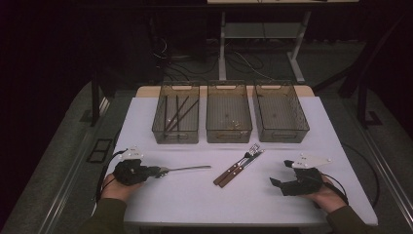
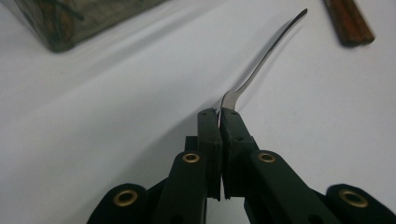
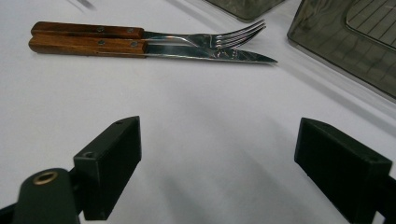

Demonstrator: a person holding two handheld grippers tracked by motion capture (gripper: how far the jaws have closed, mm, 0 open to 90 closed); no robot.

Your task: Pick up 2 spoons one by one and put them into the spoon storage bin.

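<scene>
A slim metal utensil (image 1: pixel 187 168) lies across the white table (image 1: pixel 195 200) at the left, its thin handle pointing right. My left gripper (image 1: pixel 157 171) is shut on its wider end. In the left gripper view the jaws (image 2: pixel 219 114) meet on the metal, and the handle (image 2: pixel 266 56) curves away from them. A fork (image 1: pixel 247 155) and a knife (image 1: pixel 241 170), both wooden-handled, lie side by side at the table's middle. My right gripper (image 1: pixel 281 173) rests open at the right with nothing between its jaws. In the right gripper view (image 3: pixel 219 140) the fork (image 3: pixel 205 38) and knife (image 3: pixel 210 53) lie beyond it.
Three clear grey bins stand in a row at the back. The left bin (image 1: pixel 175 137) holds dark sticks, the middle bin (image 1: pixel 229 136) a few small bits, and the right bin (image 1: pixel 282 135) looks bare. One bin's corner (image 2: pixel 70 23) is near the left gripper.
</scene>
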